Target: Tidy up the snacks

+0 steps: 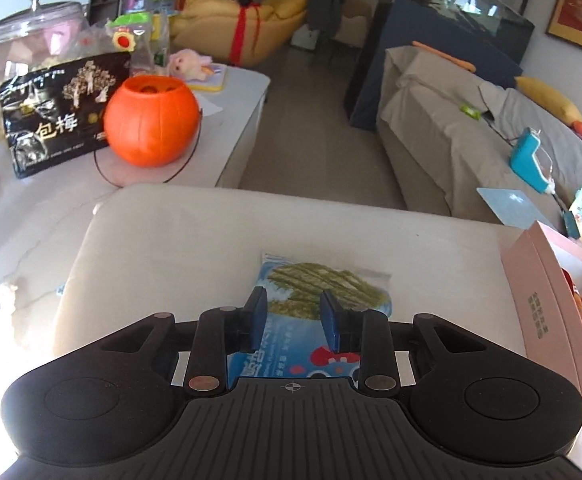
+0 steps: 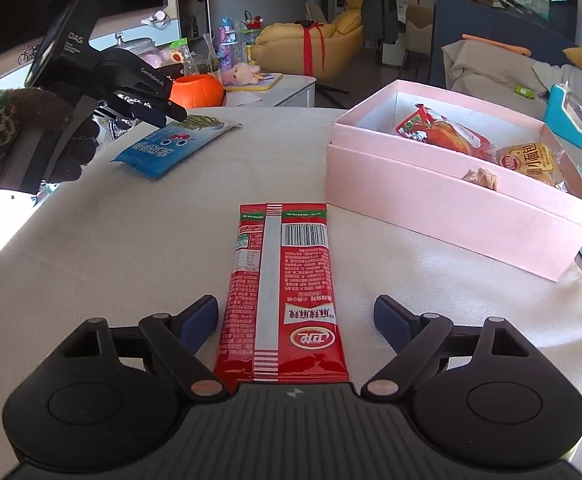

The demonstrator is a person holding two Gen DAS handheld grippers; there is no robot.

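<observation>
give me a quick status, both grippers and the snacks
Left gripper open over the blue snack packet. Right gripper open, straddling the long red snack packet. Open pink cardboard box unobstructed.

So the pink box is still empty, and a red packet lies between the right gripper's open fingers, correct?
Not quite. The pink box already holds several snacks, as the right wrist view shows. The rest stands: the red packet lies between the open fingers of the right gripper.
</observation>
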